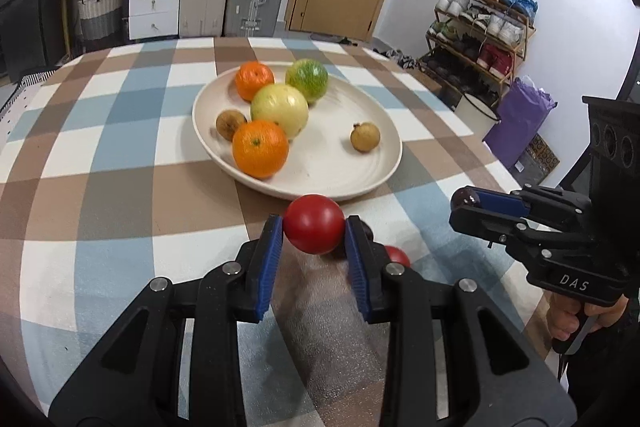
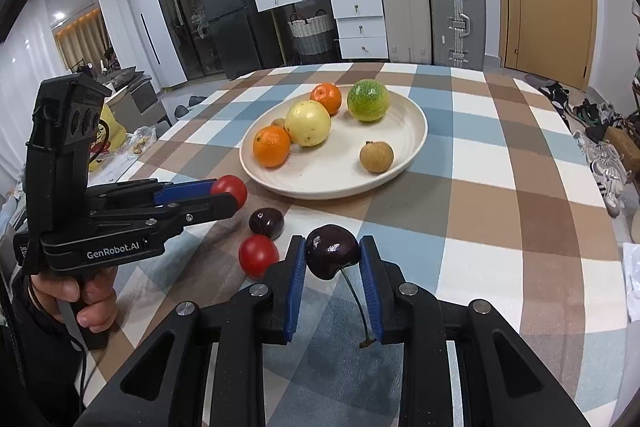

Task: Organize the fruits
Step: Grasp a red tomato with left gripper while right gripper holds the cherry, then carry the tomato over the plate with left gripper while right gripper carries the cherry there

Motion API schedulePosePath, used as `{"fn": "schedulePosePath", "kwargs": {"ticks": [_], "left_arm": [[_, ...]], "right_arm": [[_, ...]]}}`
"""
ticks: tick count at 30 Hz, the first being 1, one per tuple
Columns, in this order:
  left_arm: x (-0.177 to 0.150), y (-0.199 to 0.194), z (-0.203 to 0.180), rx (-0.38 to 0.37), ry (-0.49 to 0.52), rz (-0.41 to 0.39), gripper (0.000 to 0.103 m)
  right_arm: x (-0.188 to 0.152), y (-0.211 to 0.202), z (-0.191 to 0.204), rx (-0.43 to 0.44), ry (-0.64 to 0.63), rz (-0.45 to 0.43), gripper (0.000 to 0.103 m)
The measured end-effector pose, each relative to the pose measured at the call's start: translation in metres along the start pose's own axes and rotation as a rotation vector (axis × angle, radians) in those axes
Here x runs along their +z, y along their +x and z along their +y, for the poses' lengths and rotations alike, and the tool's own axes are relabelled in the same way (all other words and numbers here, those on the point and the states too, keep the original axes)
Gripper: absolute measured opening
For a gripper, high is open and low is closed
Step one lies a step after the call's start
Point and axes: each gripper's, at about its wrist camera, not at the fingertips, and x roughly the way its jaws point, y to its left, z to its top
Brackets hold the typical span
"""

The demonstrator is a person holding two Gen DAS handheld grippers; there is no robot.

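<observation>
Fruits (image 2: 308,123) on plate (image 2: 416,131); cherry (image 2: 266,222) before it

"GenRobot.AI" on left tongs (image 2: 230,195); "DAS" on right tongs (image 1: 466,201).

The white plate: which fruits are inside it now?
On the plate lie two oranges, a yellow fruit, a green fruit, and a brown one; another is partly hidden.

Your two handheld tools: the left gripper (image 2: 234,195), matte black with blue ribbed pads (image 2: 182,191), silver screws and white "GenRobot.AI" lettering; the right gripper (image 1: 464,205), likewise black, marked "DAS". Your sleeve (image 2: 24,315) is dark.
</observation>
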Motion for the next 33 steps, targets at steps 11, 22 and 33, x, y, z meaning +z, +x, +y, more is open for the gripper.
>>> {"fn": "schedulePosePath", "kwargs": {"ticks": [11,22,33], "left_arm": [[0.025,-0.013,-0.010,0.042,0.062,-0.086,0.029],[0.046,0.007,-0.015,0.058,0.073,-0.105,0.029],[0.050,0.031,-0.010,0.063,0.063,-0.088,0.029]], "right_arm": [[0.032,-0.001,0.003,0.010,-0.044,-0.046,0.027],[0.058,0.017,-0.012,0.008,-0.027,-0.078,0.027],[0.070,0.040,-0.020,0.026,-0.023,-0.084,0.027]]}}
